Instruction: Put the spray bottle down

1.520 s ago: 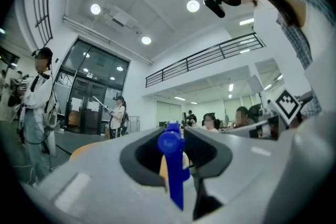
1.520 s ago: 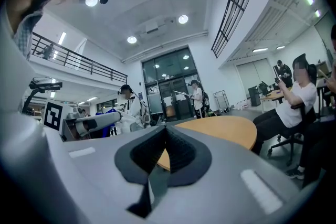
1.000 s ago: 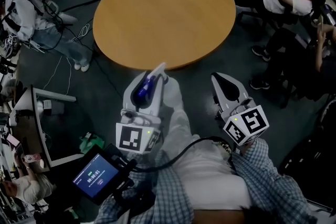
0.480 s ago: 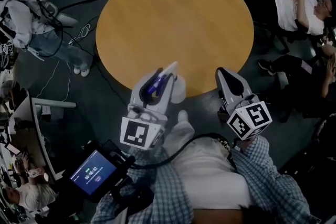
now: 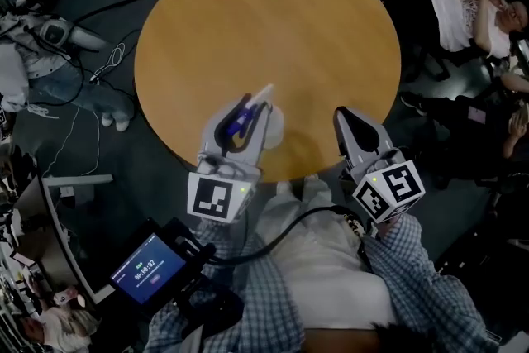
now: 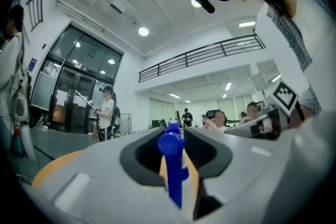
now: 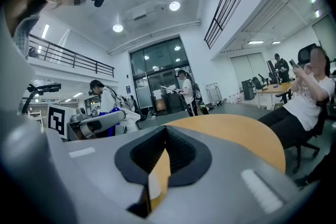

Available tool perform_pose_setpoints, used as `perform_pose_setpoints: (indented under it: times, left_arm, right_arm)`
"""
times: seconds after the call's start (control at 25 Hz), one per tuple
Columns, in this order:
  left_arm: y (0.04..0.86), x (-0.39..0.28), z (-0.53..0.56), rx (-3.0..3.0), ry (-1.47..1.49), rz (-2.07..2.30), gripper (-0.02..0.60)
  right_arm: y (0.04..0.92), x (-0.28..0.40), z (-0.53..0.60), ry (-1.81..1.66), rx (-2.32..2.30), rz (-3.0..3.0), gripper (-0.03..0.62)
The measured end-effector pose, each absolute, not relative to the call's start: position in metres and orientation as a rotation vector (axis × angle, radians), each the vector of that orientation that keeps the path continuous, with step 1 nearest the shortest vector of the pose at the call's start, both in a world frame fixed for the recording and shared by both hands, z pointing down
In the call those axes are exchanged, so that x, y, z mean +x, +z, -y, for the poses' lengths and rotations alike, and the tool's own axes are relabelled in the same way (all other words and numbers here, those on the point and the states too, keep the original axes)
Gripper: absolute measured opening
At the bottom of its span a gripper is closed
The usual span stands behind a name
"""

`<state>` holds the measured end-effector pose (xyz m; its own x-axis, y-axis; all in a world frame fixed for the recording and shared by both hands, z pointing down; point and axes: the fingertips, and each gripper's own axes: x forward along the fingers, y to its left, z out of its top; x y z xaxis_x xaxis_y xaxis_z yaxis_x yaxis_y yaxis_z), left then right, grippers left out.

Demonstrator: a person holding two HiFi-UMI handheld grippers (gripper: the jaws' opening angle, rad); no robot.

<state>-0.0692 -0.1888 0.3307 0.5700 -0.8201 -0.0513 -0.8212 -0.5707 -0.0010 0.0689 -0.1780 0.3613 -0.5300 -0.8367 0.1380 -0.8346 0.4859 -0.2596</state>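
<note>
The left gripper (image 5: pixel 250 112) is clamped on the spray bottle (image 5: pixel 239 123); its own view shows the blue spray head wedged between the jaws, the pinch falling at the head and neck rather than on the body. The bottle hangs over the round table (image 5: pixel 273 21) just inside its 6 o'clock rim, white nozzle aimed toward 1 o'clock; whether its base touches the top cannot be told. The right gripper (image 5: pixel 350 125) has its jaws pressed together on nothing, and sits at the table's 5 o'clock rim, apart from the left.

Handling, as judged: a plastic bottle, light and stiff at the head; the smooth body likely slippery and somewhat yielding; fill level not visible, so weight is uncertain. The present hold by the neck seems sound, but leaves the body free to swing; it should land base first.

Room: the tabletop is bare from 9 through 12 to 3 o'clock; the only near hazard is the rim directly beneath the bottle, so placement further toward 12 o'clock is advised. Seated people (image 5: pixel 471 4) lie off the table at 2 o'clock; floor cables (image 5: pixel 107 62) at 9 o'clock.
</note>
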Motion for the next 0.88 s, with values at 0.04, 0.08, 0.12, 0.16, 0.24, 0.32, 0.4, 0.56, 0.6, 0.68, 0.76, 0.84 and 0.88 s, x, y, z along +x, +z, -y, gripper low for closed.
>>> perform_pose_setpoints:
  times: [0.04,0.08,0.12,0.16,0.24,0.32,0.4,0.56,0.6,0.68,0.76,0.84,0.88]
  left_arm:
    - [0.331,-0.068,0.197,-2.759,0.069,-1.445,0.109]
    - [0.332,-0.068,0.207,-2.756,0.070,-1.448,0.107]
    - [0.333,-0.069,0.216,-2.756,0.069,-1.452,0.108]
    - [0.337,-0.070,0.226,-2.758,0.066,-1.457,0.108]
    - [0.344,-0.075,0.242,-2.762,0.064,-1.471,0.109]
    - [0.347,-0.079,0.249,-2.759,0.075,-1.483,0.108]
    - [0.347,-0.080,0.251,-2.758,0.096,-1.485,0.109]
    - [0.350,-0.080,0.249,-2.770,0.112,-1.495,0.107]
    - [0.351,-0.080,0.248,-2.772,0.116,-1.502,0.107]
    - [0.351,-0.081,0.247,-2.772,0.125,-1.506,0.109]
    - [0.350,-0.079,0.245,-2.770,0.121,-1.481,0.109]
    - [0.350,-0.074,0.241,-2.770,0.098,-1.434,0.109]
    - [0.351,-0.071,0.240,-2.770,0.083,-1.416,0.109]
  right_arm:
    - [0.362,0.070,0.185,-0.476,-1.519,-2.704,0.005]
    - [0.364,0.069,0.192,-0.488,-1.518,-2.711,0.006]
    - [0.366,0.068,0.199,-0.499,-1.517,-2.719,0.006]
    - [0.369,0.066,0.206,-0.509,-1.517,-2.727,0.005]
    - [0.374,0.061,0.216,-0.525,-1.516,-2.738,0.006]
    - [0.376,0.057,0.218,-0.534,-1.512,-2.748,0.006]
    - [0.377,0.056,0.217,-0.539,-1.514,-2.752,0.006]
    - [0.379,0.060,0.219,-0.564,-1.517,-2.744,0.006]
    - [0.380,0.060,0.220,-0.568,-1.514,-2.747,0.006]
    - [0.380,0.059,0.223,-0.572,-1.505,-2.755,0.005]
    - [0.381,0.056,0.225,-0.573,-1.496,-2.763,0.005]
    - [0.383,0.053,0.228,-0.574,-1.489,-2.770,0.006]
    - [0.383,0.052,0.229,-0.575,-1.488,-2.772,0.006]
